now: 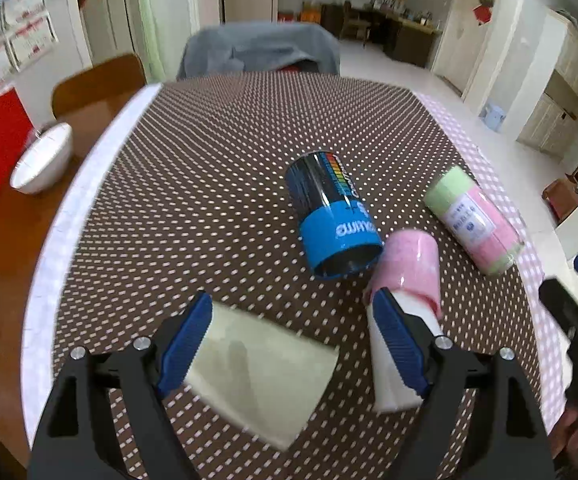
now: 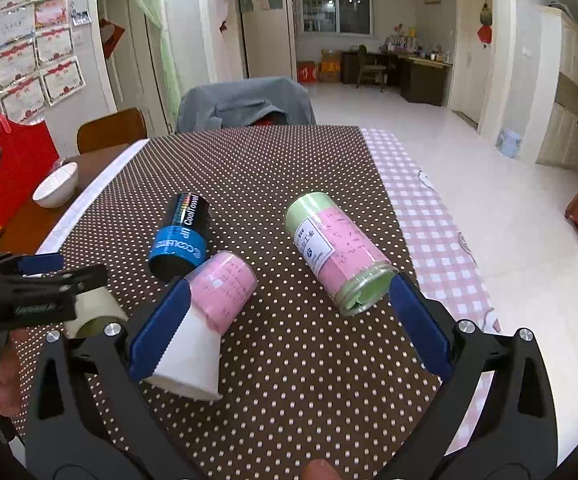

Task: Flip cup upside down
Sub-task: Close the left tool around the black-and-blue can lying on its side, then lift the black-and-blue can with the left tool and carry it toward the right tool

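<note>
Several cups lie on their sides on the brown dotted tablecloth (image 1: 209, 184). A pale cream paper cup (image 1: 265, 376) lies between the fingers of my open left gripper (image 1: 293, 344), nothing gripped; it also shows in the right wrist view (image 2: 97, 312). A blue and black cup (image 1: 333, 216) (image 2: 181, 236) lies further back. A pink and white paper cup (image 1: 405, 280) (image 2: 209, 320) lies by my left gripper's right finger. A green and pink cup (image 1: 473, 220) (image 2: 337, 252) lies at the right. My right gripper (image 2: 285, 324) is open and empty above the cloth, its left finger over the pink and white cup.
A white bowl (image 1: 43, 158) (image 2: 56, 185) sits on bare wood at the left. A red bag (image 2: 17, 172) stands beside it. A chair with grey cloth (image 2: 245, 104) stands at the far edge. A pink checked cloth (image 2: 429, 216) covers the right side.
</note>
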`<state>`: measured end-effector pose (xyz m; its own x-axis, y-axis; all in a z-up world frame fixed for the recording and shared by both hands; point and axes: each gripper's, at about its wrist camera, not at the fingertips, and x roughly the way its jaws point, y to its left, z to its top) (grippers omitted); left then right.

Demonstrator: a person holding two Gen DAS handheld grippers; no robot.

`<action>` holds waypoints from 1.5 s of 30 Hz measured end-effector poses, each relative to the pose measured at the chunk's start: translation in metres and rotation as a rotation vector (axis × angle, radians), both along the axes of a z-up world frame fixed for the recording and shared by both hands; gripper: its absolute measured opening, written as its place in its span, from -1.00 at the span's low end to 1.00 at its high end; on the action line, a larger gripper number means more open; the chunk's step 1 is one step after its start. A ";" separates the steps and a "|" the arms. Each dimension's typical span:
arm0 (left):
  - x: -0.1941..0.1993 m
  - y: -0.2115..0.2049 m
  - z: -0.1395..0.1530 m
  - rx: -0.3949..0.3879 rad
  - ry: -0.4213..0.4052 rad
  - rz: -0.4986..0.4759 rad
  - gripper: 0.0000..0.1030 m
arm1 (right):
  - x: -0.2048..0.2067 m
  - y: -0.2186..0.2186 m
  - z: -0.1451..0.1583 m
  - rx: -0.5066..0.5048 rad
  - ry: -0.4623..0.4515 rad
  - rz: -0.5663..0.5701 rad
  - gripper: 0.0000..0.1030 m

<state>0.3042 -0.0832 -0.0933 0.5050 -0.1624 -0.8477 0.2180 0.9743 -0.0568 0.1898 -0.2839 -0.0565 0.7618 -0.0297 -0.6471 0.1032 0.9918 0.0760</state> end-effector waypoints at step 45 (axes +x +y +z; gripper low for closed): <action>0.145 -0.054 -0.045 -0.072 0.242 -0.093 0.30 | 0.050 -0.032 -0.015 0.068 0.048 -0.037 0.88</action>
<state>0.4488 -0.1376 -0.1379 0.2695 -0.2627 -0.9265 0.2784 0.9422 -0.1862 0.2401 -0.3157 -0.0718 0.7294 -0.0116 -0.6840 0.1444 0.9799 0.1374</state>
